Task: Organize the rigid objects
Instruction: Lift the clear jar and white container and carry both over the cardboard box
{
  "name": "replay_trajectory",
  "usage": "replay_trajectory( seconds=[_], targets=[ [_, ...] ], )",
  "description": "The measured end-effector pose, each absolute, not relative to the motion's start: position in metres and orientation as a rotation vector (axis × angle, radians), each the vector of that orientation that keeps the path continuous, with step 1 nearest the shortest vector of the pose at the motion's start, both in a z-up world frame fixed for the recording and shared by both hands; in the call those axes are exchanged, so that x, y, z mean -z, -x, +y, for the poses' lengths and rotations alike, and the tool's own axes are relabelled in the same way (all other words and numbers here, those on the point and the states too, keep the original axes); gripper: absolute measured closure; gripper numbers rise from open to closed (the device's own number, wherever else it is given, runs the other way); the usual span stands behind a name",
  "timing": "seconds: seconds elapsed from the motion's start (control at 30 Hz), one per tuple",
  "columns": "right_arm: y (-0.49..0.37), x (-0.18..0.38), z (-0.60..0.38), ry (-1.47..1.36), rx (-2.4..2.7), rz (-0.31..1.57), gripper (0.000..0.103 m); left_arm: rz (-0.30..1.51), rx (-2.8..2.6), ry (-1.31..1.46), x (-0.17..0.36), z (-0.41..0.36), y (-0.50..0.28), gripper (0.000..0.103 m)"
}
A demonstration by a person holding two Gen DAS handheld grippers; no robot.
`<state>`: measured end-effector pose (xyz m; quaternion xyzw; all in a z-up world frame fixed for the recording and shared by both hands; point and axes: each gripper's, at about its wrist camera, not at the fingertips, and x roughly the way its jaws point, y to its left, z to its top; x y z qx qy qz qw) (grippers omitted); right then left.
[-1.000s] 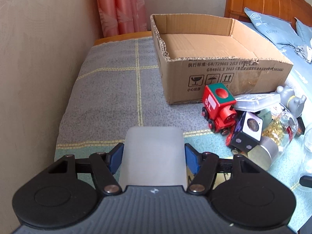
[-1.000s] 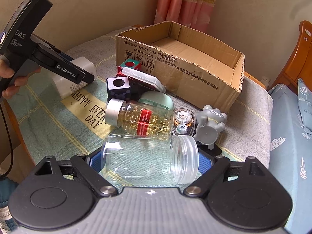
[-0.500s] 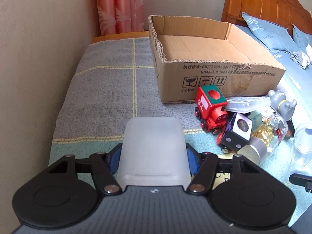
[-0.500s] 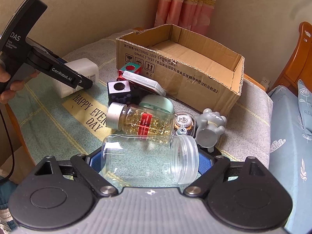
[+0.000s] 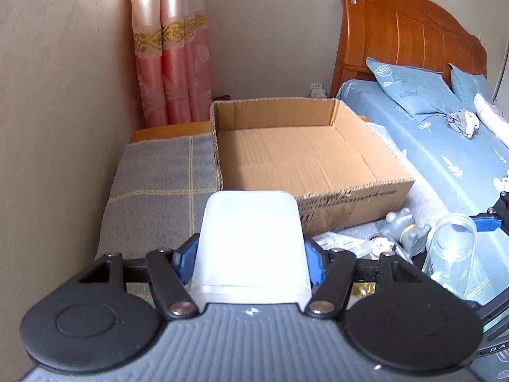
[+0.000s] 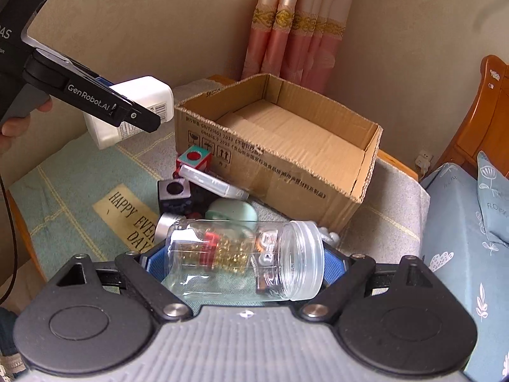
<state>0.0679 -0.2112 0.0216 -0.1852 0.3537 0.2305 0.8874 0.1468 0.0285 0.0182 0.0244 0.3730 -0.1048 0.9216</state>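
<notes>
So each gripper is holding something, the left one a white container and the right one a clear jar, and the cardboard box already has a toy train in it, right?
Not quite: the cardboard box holds nothing, as the left wrist view shows. The red toy train sits outside, against its front wall. The rest stands: the left gripper holds the white container, the right gripper the clear jar.

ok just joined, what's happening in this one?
A person is tidying loose items into an open brown cardboard box, one gripper in each hand. The left gripper is shut on a white opaque plastic container, held up near the box's front wall. The right gripper is shut on a clear empty plastic jar, lying sideways between its fingers. The box looks empty. A red toy train, a capsule bottle and other bits lie on the cloth in front of it.
</notes>
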Motion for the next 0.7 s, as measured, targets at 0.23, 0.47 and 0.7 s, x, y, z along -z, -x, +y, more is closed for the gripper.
replay_trajectory(
  seconds=[0.23,0.47,0.7],
  targets=[
    [-0.096,-0.056,-0.212,0.407,-0.488,0.649,0.01,0.705,0.243,-0.102,-0.046,0.001,-0.197,0.04],
    [-0.129,-0.072,-0.216,0.384,-0.467,0.623,0.01,0.712,0.228,-0.146,-0.058,-0.02,-0.266,0.041],
    [-0.146,-0.077,-0.224,0.35,-0.462,0.611,0.01,0.662,0.158,-0.196,-0.064,-0.034,-0.309,0.014]
  ],
)
